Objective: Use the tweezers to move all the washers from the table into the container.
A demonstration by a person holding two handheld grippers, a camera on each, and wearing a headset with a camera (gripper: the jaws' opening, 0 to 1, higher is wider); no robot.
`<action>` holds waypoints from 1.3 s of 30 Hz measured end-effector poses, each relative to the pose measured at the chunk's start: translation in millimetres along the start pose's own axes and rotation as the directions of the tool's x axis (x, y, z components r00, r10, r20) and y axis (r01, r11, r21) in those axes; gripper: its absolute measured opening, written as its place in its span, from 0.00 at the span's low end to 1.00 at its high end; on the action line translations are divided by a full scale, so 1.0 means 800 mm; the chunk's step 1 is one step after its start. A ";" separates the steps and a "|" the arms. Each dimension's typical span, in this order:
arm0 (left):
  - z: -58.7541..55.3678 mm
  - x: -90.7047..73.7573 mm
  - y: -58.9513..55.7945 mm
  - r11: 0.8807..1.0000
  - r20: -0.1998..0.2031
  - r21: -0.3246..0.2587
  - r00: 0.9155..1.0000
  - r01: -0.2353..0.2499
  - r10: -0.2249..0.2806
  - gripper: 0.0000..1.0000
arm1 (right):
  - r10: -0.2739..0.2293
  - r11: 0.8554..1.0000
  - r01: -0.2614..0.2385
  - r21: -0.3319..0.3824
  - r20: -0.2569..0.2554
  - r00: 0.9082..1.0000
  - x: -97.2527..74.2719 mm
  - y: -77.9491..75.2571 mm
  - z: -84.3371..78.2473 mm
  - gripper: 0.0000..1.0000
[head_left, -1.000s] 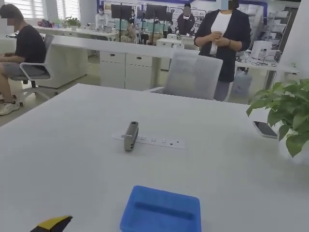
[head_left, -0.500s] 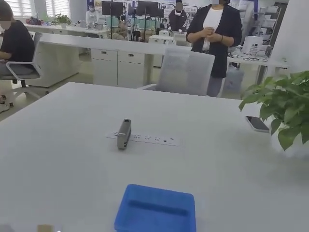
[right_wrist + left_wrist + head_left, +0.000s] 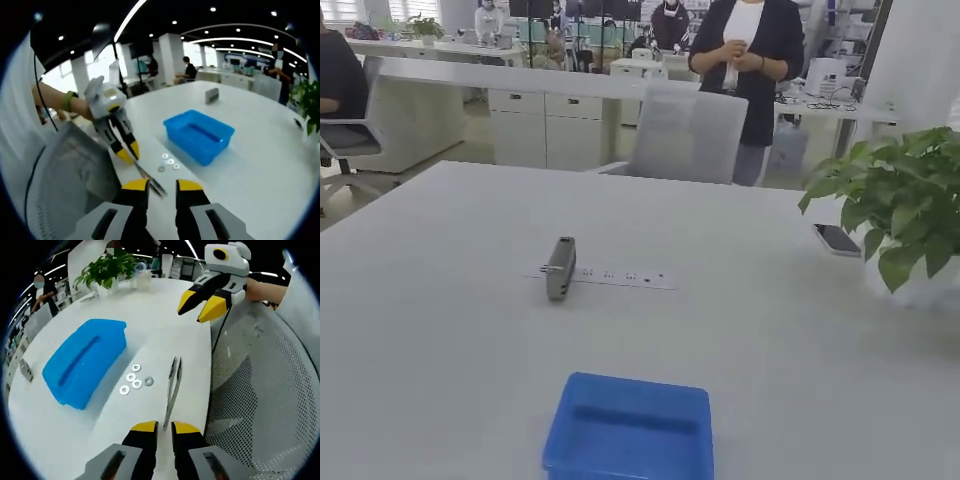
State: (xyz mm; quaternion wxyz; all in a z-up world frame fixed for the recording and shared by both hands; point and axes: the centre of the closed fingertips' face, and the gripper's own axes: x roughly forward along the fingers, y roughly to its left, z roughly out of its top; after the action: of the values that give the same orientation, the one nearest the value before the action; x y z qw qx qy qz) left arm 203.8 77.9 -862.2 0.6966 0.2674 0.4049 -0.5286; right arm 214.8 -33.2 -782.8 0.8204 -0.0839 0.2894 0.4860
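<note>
Tweezers [image 3: 171, 387] lying flat on table [image 3: 150, 315], just beside washers [image 3: 135, 381], which are clustering close against long side of blue container [image 3: 82, 362]. Long axis of tweezers running straight away from left gripper [image 3: 165, 427], near end sitting right at gap of its jaws. Left jaws standing narrowly parted, gripping nothing that can be made out. Right gripper [image 3: 191, 314] hanging above table past tweezers' far end, farther from container, jaws gaping, carrying nothing. Left gripper judged nearer; coming move likely closing on tweezers' near end.
</note>
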 end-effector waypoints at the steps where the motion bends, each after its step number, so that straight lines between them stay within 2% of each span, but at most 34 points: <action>1: 0.001 0.002 0.000 1.000 -0.010 0.019 1.000 -0.002 0.002 0.05 | 0.000 1.000 0.000 -0.001 -0.002 1.000 0.000 0.000 0.000 0.17; 4: -0.003 0.005 -0.004 0.995 -0.049 0.094 0.999 0.023 -0.018 0.02 | 0.001 1.000 -0.001 -0.004 -0.003 1.000 0.001 0.000 -0.001 0.17; 5: 0.002 0.005 -0.004 0.991 -0.033 0.135 0.999 0.017 -0.013 0.01 | 0.000 1.000 0.000 -0.005 -0.005 1.000 0.002 0.000 -0.001 0.17; 6: 0.001 0.006 -0.005 0.988 -0.048 0.153 0.999 0.021 -0.014 0.00 | -0.002 1.000 0.002 -0.007 -0.008 1.000 0.002 -0.001 -0.002 0.18; 8: 0.001 0.006 -0.004 0.984 -0.057 0.178 0.998 0.002 0.008 0.00 | -0.001 1.000 0.001 -0.011 -0.013 1.000 0.004 -0.001 -0.003 0.18; 12: 0.001 0.006 -0.007 0.977 -0.059 0.214 0.998 0.001 0.012 0.00 | 0.004 1.000 -0.005 -0.026 -0.026 1.000 0.007 0.002 -0.005 0.18; 14: 0.002 0.002 -0.008 0.977 -0.057 0.213 0.998 0.003 0.009 0.00 | 0.007 0.999 -0.008 -0.038 -0.033 0.999 0.007 0.003 -0.006 0.18; 18: 0.012 -0.014 -0.011 0.978 -0.025 0.210 1.000 -0.007 0.013 0.00 | 0.017 0.998 -0.020 -0.061 -0.046 0.999 0.009 0.008 -0.007 0.18; 23: 0.032 -0.046 -0.018 0.976 0.021 0.215 1.000 -0.026 0.022 0.00 | 0.035 0.993 -0.043 -0.108 -0.074 0.997 0.014 0.016 -0.011 0.19; 28: 0.052 -0.069 -0.027 0.976 0.055 0.217 0.998 -0.035 0.024 0.00 | 0.055 0.987 -0.069 -0.146 -0.095 0.994 0.019 0.022 -0.012 0.19; 34: 0.074 -0.084 -0.039 0.974 0.066 0.226 0.998 -0.024 0.010 0.00 | 0.095 0.976 -0.115 -0.185 -0.116 0.989 0.025 0.034 -0.011 0.18; 38: 0.089 -0.088 -0.047 0.973 0.070 0.229 0.997 -0.006 -0.010 0.00 | 0.137 0.963 -0.164 -0.213 -0.137 0.981 0.032 0.046 -0.012 0.17; 39: 0.092 -0.088 -0.049 0.972 0.067 0.233 0.998 -0.003 -0.013 0.00 | 0.153 0.957 -0.184 -0.222 -0.150 0.977 0.034 0.051 -0.015 0.17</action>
State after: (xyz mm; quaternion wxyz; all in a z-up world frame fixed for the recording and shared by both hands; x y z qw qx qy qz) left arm 179.2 43.4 -761.7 0.6725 0.3280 0.3166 -0.5831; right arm 185.5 3.4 -801.6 0.7393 -0.1869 0.2892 0.5787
